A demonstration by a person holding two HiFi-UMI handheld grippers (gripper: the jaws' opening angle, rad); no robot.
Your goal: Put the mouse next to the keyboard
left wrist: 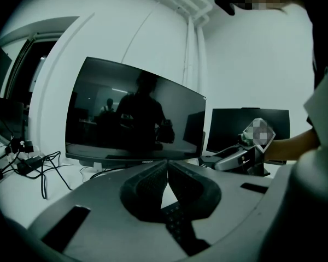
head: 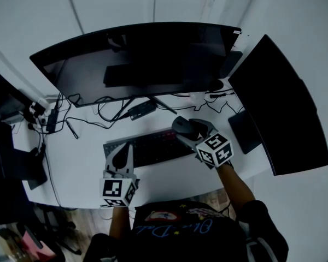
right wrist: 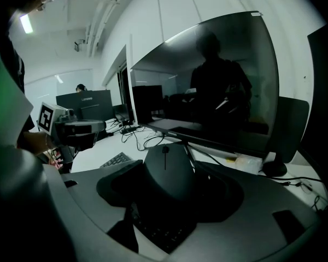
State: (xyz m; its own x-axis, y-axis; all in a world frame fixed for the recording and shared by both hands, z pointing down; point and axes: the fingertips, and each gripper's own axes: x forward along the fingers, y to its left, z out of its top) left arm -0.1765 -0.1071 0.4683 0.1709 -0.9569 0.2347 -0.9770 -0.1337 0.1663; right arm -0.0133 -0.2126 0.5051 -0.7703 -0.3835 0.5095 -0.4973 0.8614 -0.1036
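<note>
While the left gripper [head: 122, 154] hovers, fingers closed, over the keyboard [head: 156, 145], the right gripper [head: 189, 132] grips the mouse [right wrist: 167, 171].

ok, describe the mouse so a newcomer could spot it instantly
Start at the curved monitor on the white desk, then drop to the black keyboard in front of it. Over the keyboard's right end, the right gripper holds the mouse between its fingers: the only rounded dark dome, with a scroll wheel on top.
</note>
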